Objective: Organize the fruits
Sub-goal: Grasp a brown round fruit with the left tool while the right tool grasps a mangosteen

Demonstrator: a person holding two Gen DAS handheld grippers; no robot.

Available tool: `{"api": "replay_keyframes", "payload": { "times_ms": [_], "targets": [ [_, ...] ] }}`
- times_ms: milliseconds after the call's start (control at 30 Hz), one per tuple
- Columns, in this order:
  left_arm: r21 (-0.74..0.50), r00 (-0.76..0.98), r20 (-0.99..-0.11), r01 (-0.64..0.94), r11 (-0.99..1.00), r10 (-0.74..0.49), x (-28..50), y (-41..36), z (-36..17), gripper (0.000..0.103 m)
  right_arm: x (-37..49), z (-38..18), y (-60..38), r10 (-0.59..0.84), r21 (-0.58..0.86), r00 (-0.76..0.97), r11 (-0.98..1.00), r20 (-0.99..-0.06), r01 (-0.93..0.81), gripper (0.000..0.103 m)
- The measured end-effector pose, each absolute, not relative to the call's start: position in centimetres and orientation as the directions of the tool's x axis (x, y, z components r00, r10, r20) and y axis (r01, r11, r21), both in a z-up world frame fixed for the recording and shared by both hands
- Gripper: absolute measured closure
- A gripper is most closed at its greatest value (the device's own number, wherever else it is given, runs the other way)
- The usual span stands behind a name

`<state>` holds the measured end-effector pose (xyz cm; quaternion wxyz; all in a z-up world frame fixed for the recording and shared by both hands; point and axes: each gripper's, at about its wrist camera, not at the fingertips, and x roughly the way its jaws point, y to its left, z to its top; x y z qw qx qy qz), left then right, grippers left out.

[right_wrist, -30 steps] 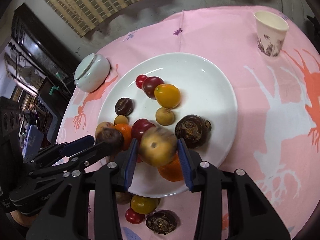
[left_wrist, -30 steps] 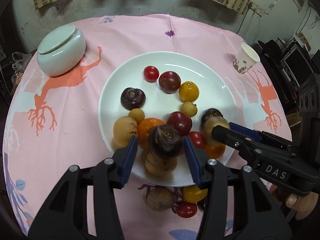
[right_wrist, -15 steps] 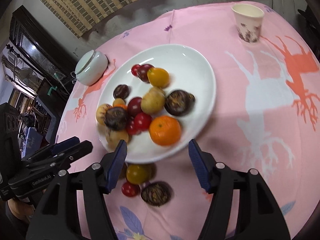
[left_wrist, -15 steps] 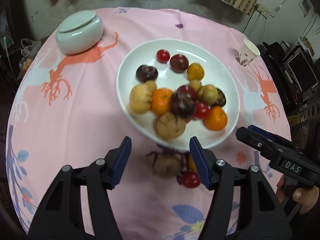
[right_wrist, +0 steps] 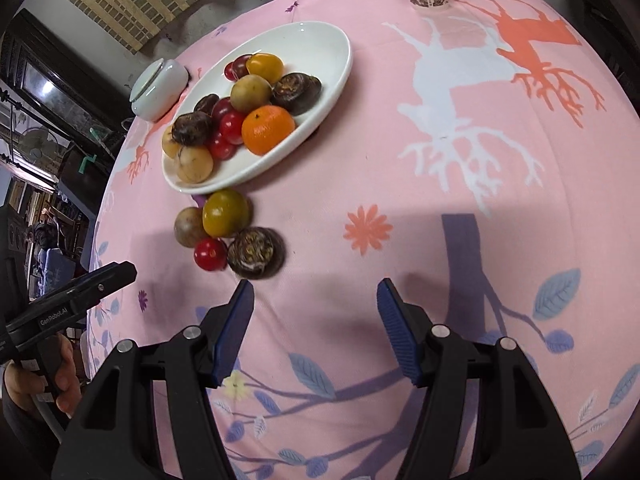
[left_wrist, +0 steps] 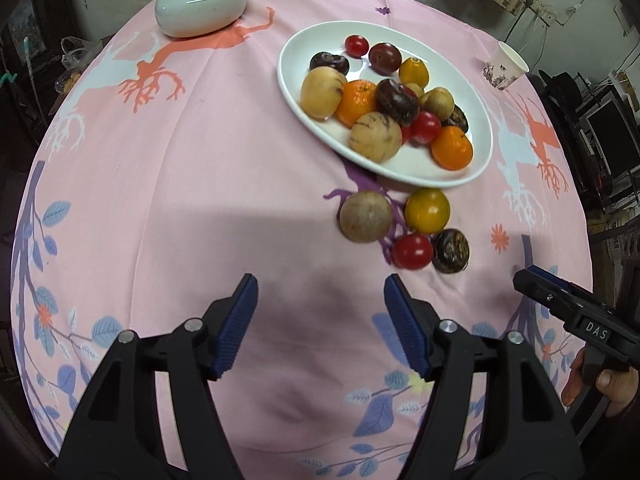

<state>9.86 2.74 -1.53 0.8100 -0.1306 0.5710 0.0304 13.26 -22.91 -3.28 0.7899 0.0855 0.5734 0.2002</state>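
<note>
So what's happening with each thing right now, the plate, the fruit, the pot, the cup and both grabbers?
White plate: upright, holding a heap of fruit.
Four loose fruits: on the cloth beside the plate.
Lidded pot: lid on.
Paper cup: upright.
Left gripper: jaws opening, nothing between.
Right gripper: open, nothing between.

the plate [left_wrist: 482, 128] is glossy white ceramic; the tablecloth [left_wrist: 200, 200] on the tabletop is matt pink printed cloth; the fingers [left_wrist: 236, 324] are black plastic with ribbed blue pads.
</note>
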Motion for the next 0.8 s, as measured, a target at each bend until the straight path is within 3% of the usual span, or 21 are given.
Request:
{"api": "replay_keyframes", "payload": {
  "times_ms": [367, 667, 800],
  "targets": [
    [-0.179, 0.311, -0.944, -0.203, 0.963, -0.11, 7.5, 2.6, -2.5, 0.029, 11.8, -4.1, -17.3, 0.355, 0.209, 0.27, 0.869, -0.895, -0.449, 0.039],
    [-0.189, 0.3, -0.947, -0.241, 0.952, -0.112, 7.6, 4.2, -3.0, 0.027, 14.1, -5.3, -14.1, 0.339, 0.166, 0.264, 0.842, -0.903, -0.513, 0.039],
    [-0.205, 0.29, -0.948, -0.254, 0.945, -0.128, 8.1, 4.5, -3.5, 0.027, 14.9, -5.9, -13.2, 0.331, 0.158, 0.25, 0.834, -0.91, -0.529, 0.044]
  ]
}}
